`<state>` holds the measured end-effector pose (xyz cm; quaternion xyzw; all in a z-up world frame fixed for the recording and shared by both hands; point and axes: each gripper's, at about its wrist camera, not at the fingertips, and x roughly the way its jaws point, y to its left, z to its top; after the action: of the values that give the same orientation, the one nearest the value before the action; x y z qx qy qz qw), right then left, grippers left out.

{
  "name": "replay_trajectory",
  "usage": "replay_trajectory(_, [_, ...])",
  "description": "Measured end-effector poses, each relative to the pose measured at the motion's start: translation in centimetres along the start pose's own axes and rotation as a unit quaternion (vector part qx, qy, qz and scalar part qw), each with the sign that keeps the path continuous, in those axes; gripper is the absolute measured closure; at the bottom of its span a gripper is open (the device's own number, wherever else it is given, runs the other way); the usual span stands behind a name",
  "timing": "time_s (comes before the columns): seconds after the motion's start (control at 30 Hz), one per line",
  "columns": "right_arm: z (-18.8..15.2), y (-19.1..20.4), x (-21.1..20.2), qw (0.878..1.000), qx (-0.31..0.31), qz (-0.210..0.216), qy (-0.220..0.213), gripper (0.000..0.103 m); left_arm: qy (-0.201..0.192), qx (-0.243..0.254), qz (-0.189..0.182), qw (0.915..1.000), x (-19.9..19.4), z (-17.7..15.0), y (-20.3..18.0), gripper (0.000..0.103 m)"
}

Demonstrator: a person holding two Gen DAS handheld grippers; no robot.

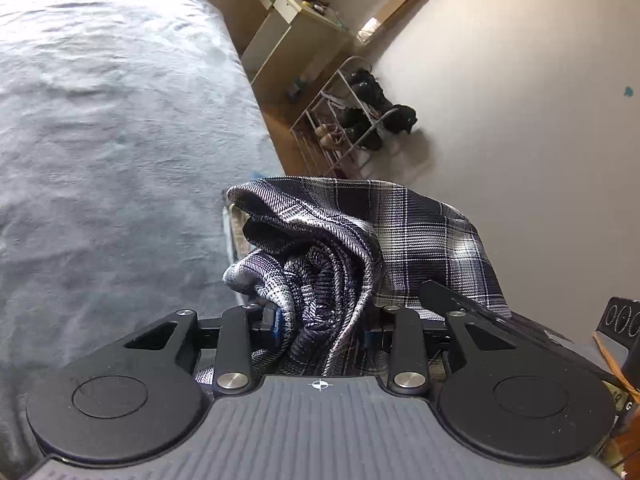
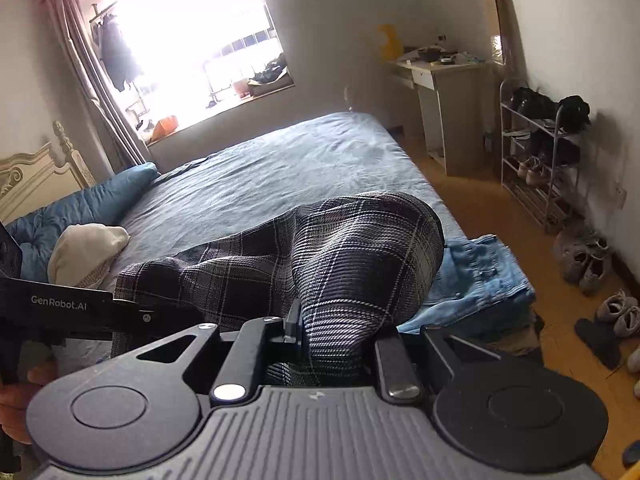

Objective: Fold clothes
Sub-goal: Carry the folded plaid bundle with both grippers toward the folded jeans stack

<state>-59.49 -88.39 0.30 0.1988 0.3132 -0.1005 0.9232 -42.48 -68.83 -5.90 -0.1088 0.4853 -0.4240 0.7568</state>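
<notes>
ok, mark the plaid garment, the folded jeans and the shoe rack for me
plaid garment (image 2: 360,248): right wrist view, on the raised bulge of cloth.
folded jeans (image 2: 480,276): right wrist view, on the top layer of denim.
shoe rack (image 2: 556,148): right wrist view, on the front metal post.

The left gripper (image 1: 320,316) was matte black, with two round discs at its base, each scribed with a faint circle. Black link arms ran forward from silver screws, beside triangular cut-outs. A grey ribbed body sat between the discs, marked with a small white crosshair. A blue pad showed on one finger (image 1: 272,318). The right gripper (image 2: 332,332) had the same build, and its ribbed body bore a small pale mark. White "GenRobot.AI" lettering ran along the other tool's black arm. A bare hand (image 2: 18,404) showed, reddish-brown.
</notes>
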Motion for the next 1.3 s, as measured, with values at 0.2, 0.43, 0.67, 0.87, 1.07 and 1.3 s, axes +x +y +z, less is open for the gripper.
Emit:
replay_trajectory(0.2, [1.1,-4.4,2.0,1.0,0.024,-0.008,0.009,0.086,0.011,0.011,-0.005,0.9999,4.0,1.4,-1.6,0.071])
replay_trajectory(0.43, [3.0,-7.1,3.9,0.997,0.037,-0.054,0.033,0.086,0.039,-0.011,-0.051,0.9979,7.7,2.6,-1.0,0.071])
replay_trajectory(0.67, [5.1,-9.2,8.1,0.996,0.036,-0.052,0.059,0.086,0.04,-0.022,-0.037,0.9983,9.8,4.3,-0.7,0.071])
replay_trajectory(0.87, [7.7,-11.6,12.9,0.997,0.025,-0.022,0.071,0.086,0.033,-0.046,-0.007,0.9984,12.7,6.6,-0.4,0.071])
replay_trajectory(1.07, [10.3,-15.6,17.5,0.995,0.037,0.019,0.094,0.086,0.027,-0.069,0.028,0.9968,16.4,9.1,-1.2,0.071])
replay_trajectory(1.3, [12.4,-19.7,20.1,0.988,0.039,0.054,0.136,0.086,0.037,-0.089,0.038,0.9946,19.3,10.1,-2.4,0.071])
